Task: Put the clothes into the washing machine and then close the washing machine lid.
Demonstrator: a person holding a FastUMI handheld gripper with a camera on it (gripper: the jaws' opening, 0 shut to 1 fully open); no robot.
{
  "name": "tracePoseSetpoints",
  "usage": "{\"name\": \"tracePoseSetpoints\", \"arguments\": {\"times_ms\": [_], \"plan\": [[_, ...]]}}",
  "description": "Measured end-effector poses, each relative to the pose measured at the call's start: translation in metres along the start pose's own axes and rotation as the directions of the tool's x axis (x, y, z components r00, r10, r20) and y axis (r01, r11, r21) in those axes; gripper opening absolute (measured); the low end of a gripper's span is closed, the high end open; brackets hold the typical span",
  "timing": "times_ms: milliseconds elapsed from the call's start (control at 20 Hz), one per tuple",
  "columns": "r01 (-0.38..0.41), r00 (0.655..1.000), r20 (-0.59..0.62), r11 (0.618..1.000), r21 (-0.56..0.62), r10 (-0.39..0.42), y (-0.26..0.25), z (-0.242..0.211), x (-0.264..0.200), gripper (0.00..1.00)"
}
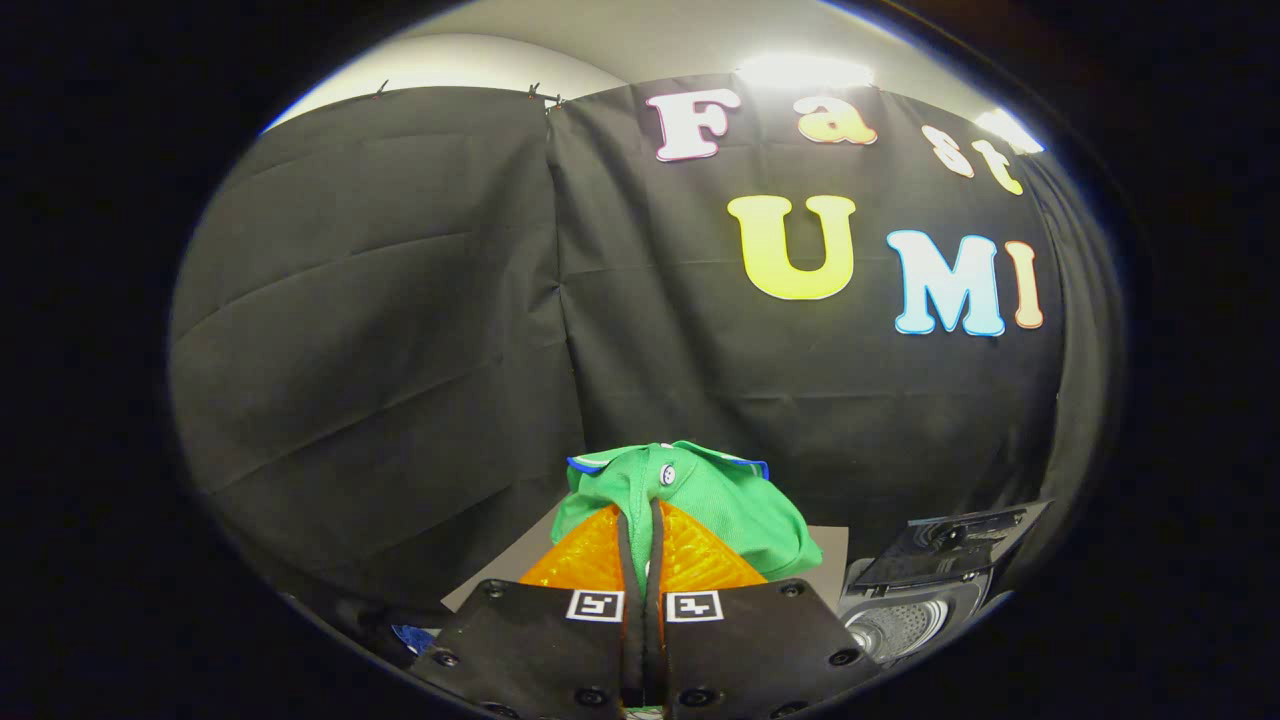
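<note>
Between the gripper (pixel 641 525) fingers, a soft green shirt with blue trim (pixel 700 500) is pinched tight and held up in the air. Down to the right, the white washing machine (pixel 900 625) is seen, lid open. Next, the shirt should probably be carried over and dropped in.

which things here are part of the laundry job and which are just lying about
Part of the job:
- green garment, pinched between the fingers
- washing machine, lid up, drum open, off to the side of the fingers

Lying about:
- blue item low beside the fingers, too cut off to identify
</note>
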State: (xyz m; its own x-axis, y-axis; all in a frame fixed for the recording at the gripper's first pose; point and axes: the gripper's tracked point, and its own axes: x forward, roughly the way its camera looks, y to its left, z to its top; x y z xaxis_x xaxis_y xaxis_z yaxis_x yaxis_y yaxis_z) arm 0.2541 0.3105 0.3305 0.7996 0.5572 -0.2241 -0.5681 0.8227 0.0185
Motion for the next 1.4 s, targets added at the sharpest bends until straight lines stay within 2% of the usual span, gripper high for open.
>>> {"name": "tracePoseSetpoints", "arguments": {"times_ms": [350, 800, 1200, 1400], "plan": [[0.091, 0.996, 0.018, 0.995, 0.028, -0.091, -0.067, 0.010, -0.025, 0.02], [0.225, 0.973, 0.026, 0.969, 0.105, -0.229, -0.207, 0.008, -0.084, 0.02], [0.259, 0.966, -0.023, 0.956, 0.139, -0.258, -0.315, -0.032, -0.125, 0.02], [0.252, 0.968, -0.045, 0.956, 0.147, -0.248, -0.346, -0.056, -0.133, 0.02]]}}
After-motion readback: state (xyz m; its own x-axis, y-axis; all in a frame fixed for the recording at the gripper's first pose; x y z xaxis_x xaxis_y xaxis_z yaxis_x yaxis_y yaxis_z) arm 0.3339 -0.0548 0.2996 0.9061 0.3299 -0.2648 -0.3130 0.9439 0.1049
